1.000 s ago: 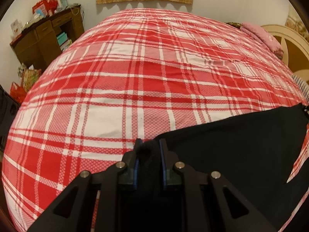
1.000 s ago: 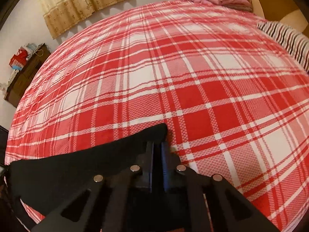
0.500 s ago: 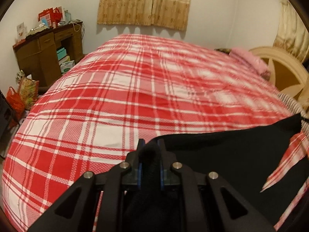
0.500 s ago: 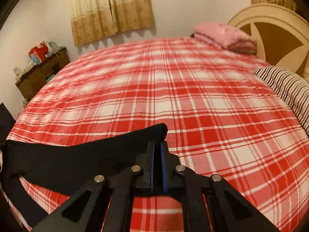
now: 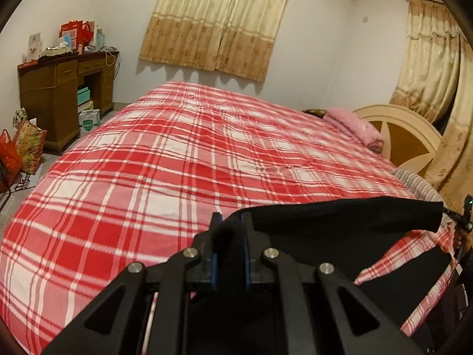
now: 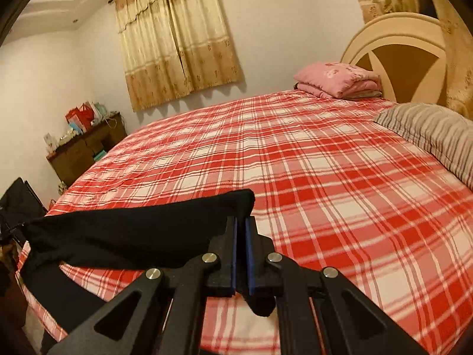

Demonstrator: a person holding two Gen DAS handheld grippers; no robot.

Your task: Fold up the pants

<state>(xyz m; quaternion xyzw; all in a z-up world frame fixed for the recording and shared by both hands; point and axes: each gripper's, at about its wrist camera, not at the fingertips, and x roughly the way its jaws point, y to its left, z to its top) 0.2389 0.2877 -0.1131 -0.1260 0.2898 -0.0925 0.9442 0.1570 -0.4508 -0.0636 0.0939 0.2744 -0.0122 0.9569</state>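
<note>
The black pants [image 5: 340,222] hang stretched in the air above the near edge of the bed with the red and white plaid cover [image 5: 177,159]. My left gripper [image 5: 230,222] is shut on one bunched end of the cloth. From there the pants run right to the other gripper at the frame's edge. In the right wrist view my right gripper [image 6: 241,222] is shut on the other end of the pants [image 6: 133,230], which stretch away to the left. Lower parts of the pants droop below the taut edge. The plaid cover [image 6: 310,177] lies flat beneath.
A striped pillow [image 6: 428,130] and a folded pink blanket [image 6: 340,80] lie by the round cream headboard [image 6: 393,47]. A wooden desk [image 5: 59,94] with boxes and bags stands left of the bed. Curtains hang on the far wall.
Both grippers rose and tilted up with the pants, lifting the cloth off the cover. More of the room now shows above the bed. The grips stayed shut.
</note>
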